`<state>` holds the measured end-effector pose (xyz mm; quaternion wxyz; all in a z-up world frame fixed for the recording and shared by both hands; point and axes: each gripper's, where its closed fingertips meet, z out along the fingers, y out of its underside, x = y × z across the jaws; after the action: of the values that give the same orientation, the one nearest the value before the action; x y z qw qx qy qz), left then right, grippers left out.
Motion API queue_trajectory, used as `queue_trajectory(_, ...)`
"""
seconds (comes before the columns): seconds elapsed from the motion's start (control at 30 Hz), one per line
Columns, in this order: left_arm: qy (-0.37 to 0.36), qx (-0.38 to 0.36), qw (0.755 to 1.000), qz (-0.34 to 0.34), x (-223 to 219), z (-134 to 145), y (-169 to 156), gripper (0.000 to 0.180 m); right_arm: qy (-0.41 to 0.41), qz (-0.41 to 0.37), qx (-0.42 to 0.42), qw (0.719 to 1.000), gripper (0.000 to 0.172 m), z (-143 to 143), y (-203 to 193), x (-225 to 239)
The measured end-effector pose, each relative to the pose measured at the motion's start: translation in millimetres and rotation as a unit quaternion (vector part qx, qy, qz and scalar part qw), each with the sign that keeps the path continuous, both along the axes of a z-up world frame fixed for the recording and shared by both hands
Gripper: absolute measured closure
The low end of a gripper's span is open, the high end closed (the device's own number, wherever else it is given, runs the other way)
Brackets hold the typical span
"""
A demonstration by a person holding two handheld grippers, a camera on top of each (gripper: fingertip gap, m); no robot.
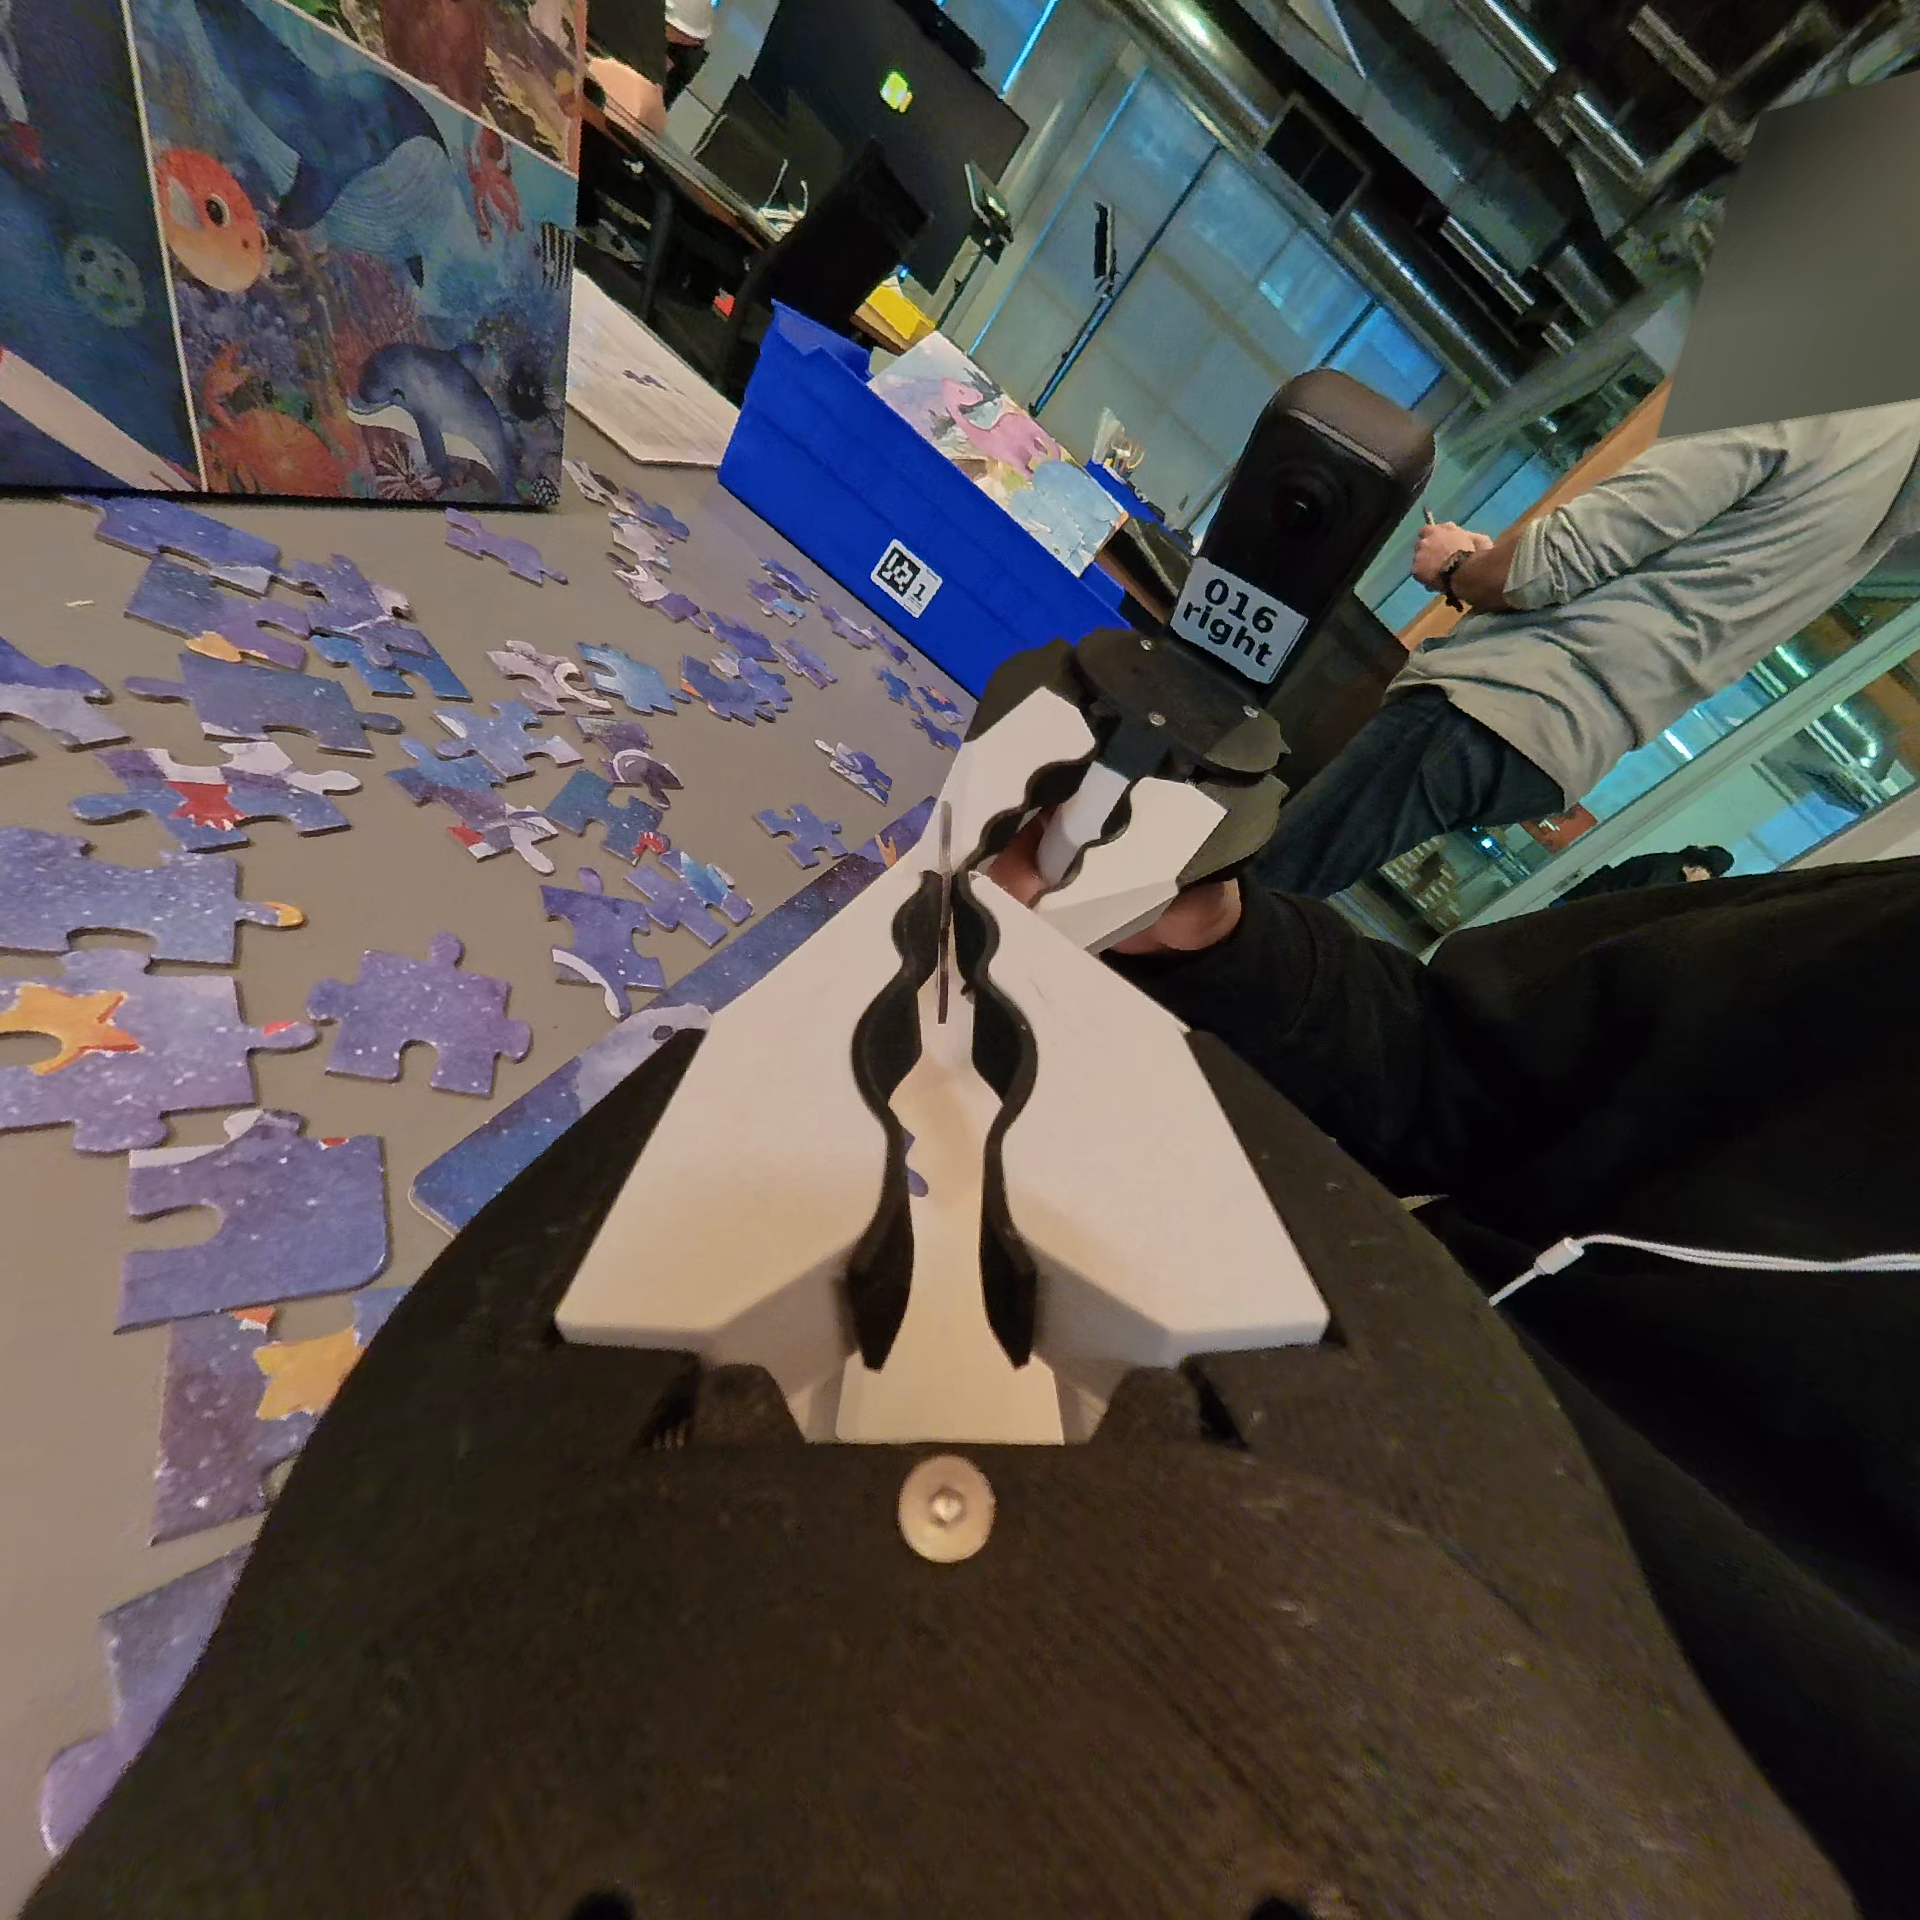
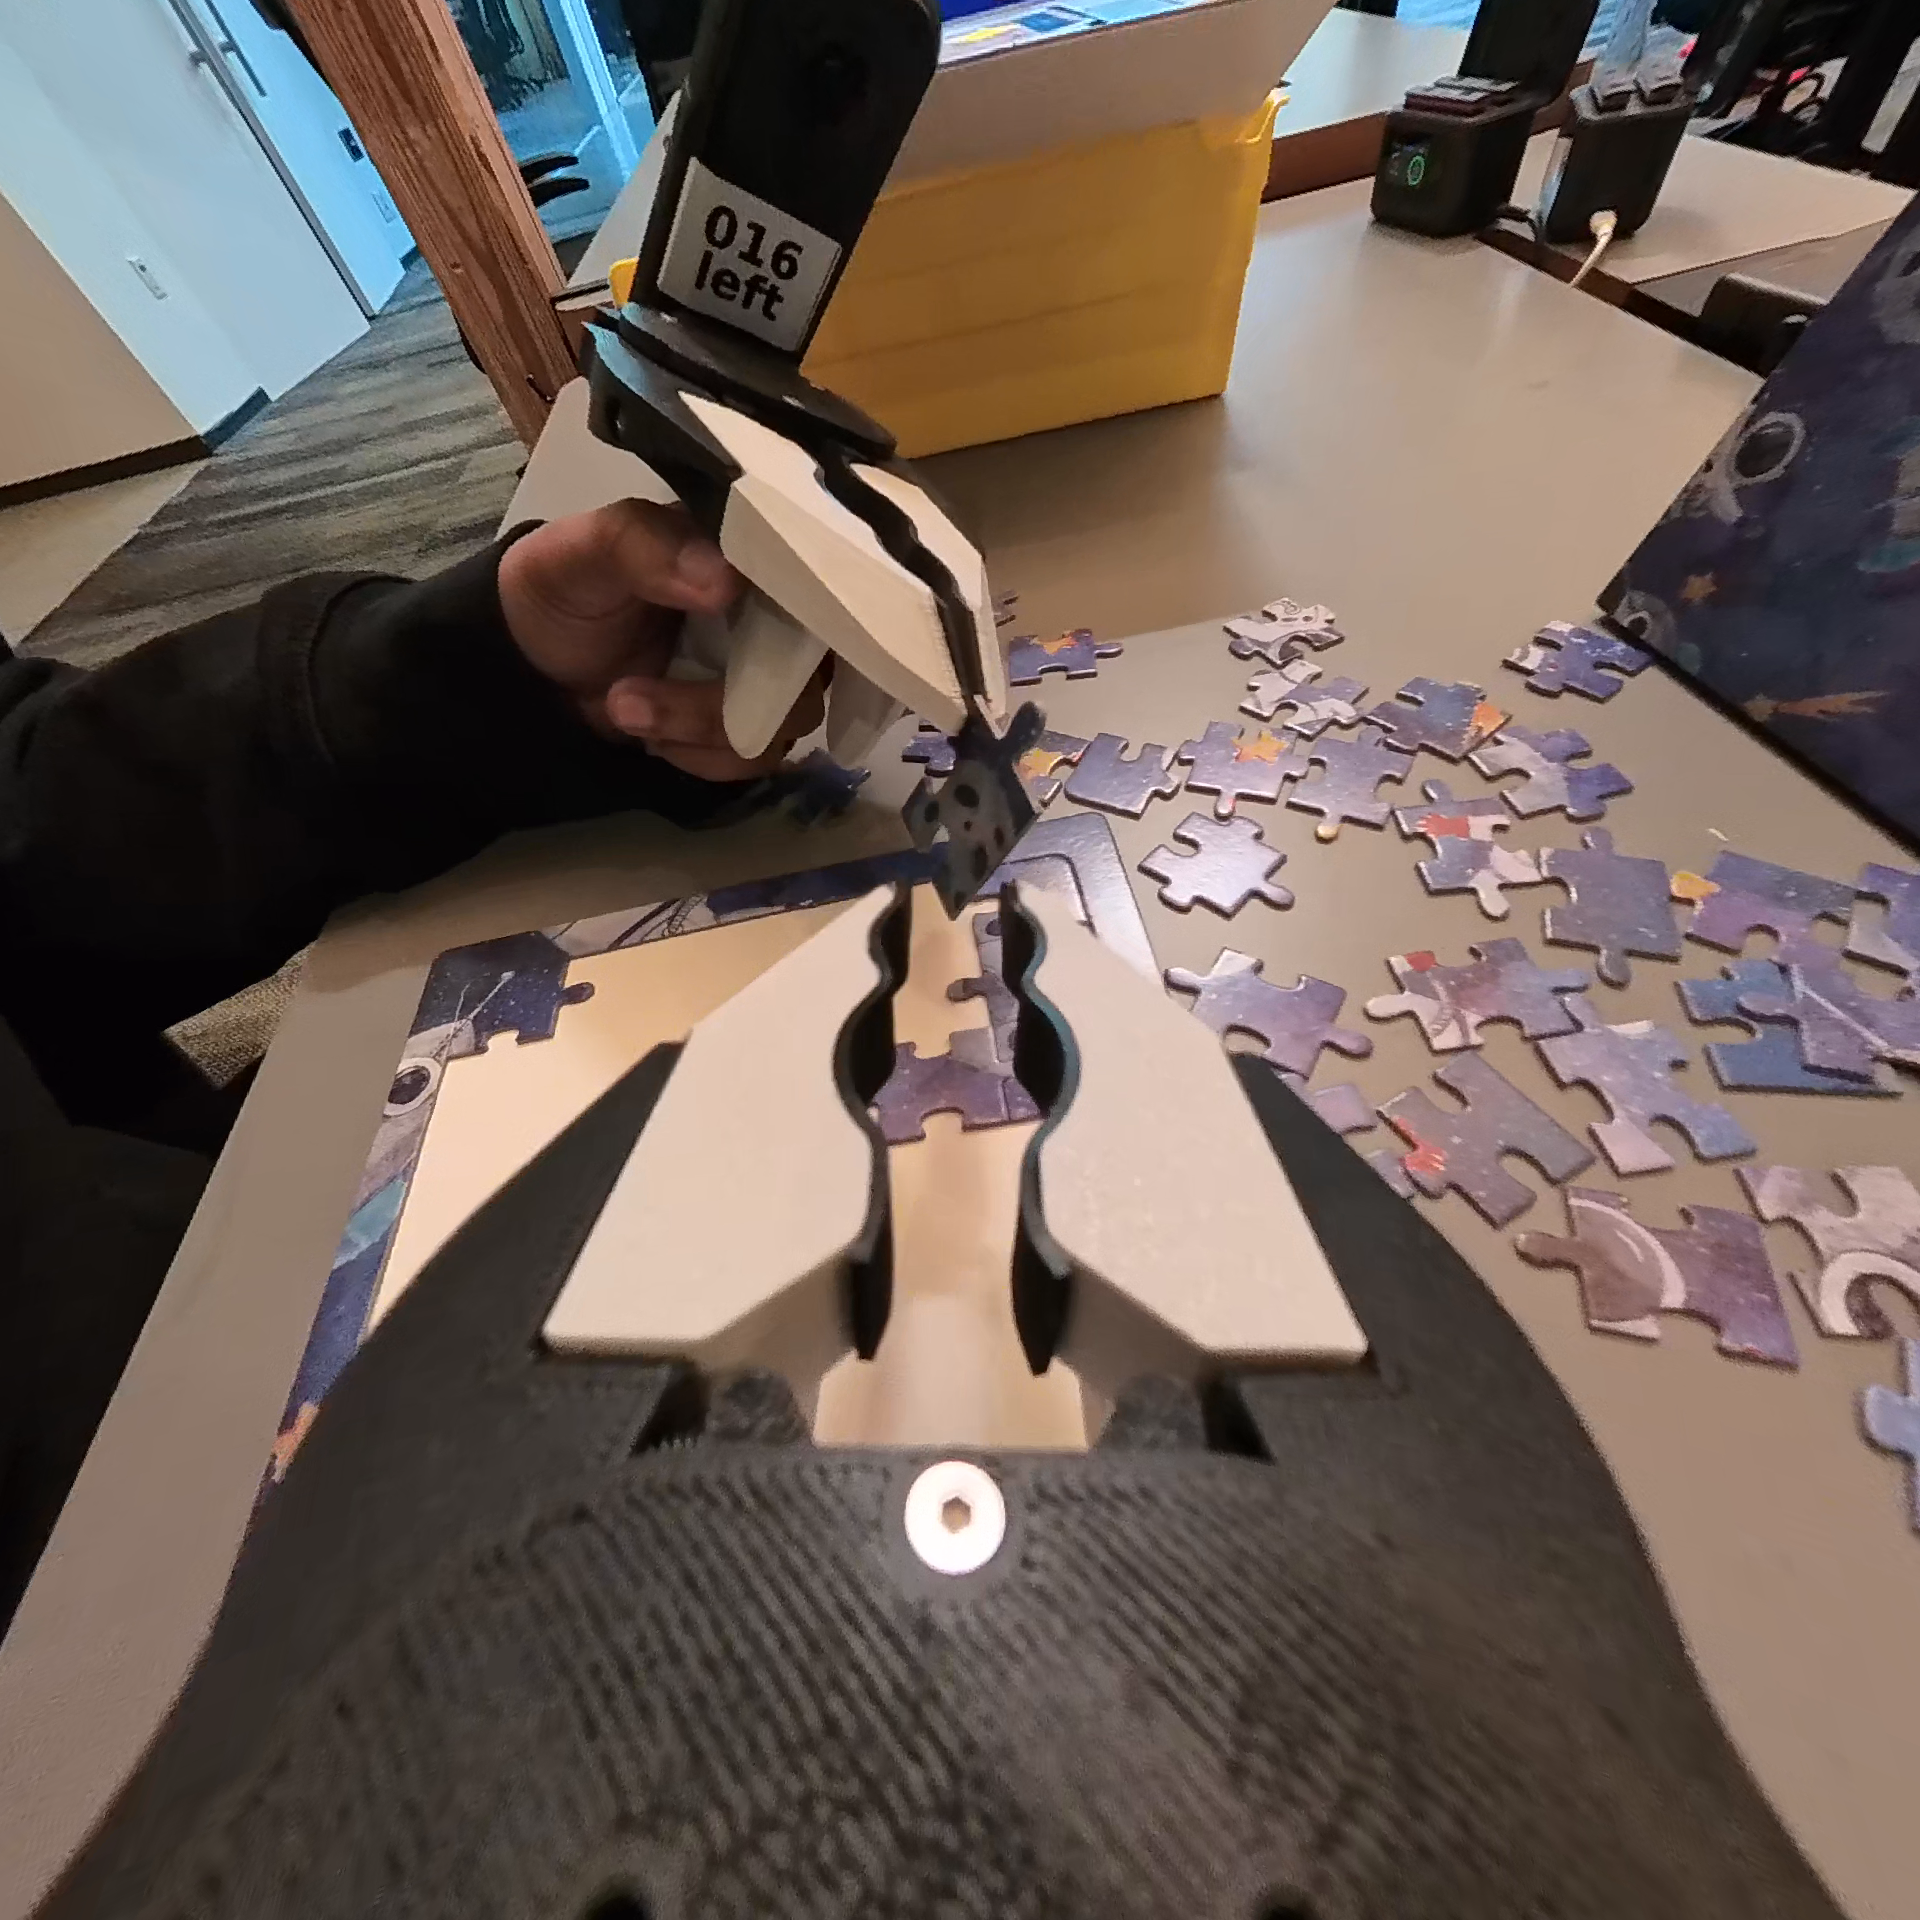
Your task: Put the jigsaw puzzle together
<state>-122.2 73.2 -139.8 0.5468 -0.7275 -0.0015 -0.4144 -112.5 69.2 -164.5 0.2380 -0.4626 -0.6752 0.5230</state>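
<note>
Left gripper (image 2: 982,717) is clamped tight on a dark spotted puzzle piece (image 2: 971,821), hanging in the air at 12 o'clock from the right gripper (image 2: 951,904). That one's fingers sit a bit apart with nothing pinched. Loose pieces (image 2: 1496,935) are scattered at 3 o'clock on the table (image 2: 1455,468), puzzle frame (image 2: 499,997) underneath.

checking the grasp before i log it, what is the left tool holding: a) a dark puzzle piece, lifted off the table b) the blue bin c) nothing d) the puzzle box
a: the left tool has its fingers closed on a dark, spotted puzzle piece that hangs in the air above the partly built puzzle frame, just ahead of the open right tool.
</note>
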Motion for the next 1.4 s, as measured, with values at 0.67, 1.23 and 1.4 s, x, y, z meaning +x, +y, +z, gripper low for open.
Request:
queue_trajectory(0.67,0.01,-0.01,1.0,-0.006,3.7,-4.7,0.8,0.18,0.027,-0.027,-0.068,0.997,0.161,19.2,19.1,0.7)
queue_trajectory(1.23,0.005,-0.003,1.0,-0.012,5.2,-1.8,-0.8,0.18,0.01,-0.003,-0.076,0.997,0.158,12.2,8.5,1.2)
queue_trajectory(1.4,0.006,-0.003,1.0,-0.013,5.4,-1.9,-0.8,0.18,0.006,0.003,-0.074,0.997,0.163,10.9,6.3,1.7)
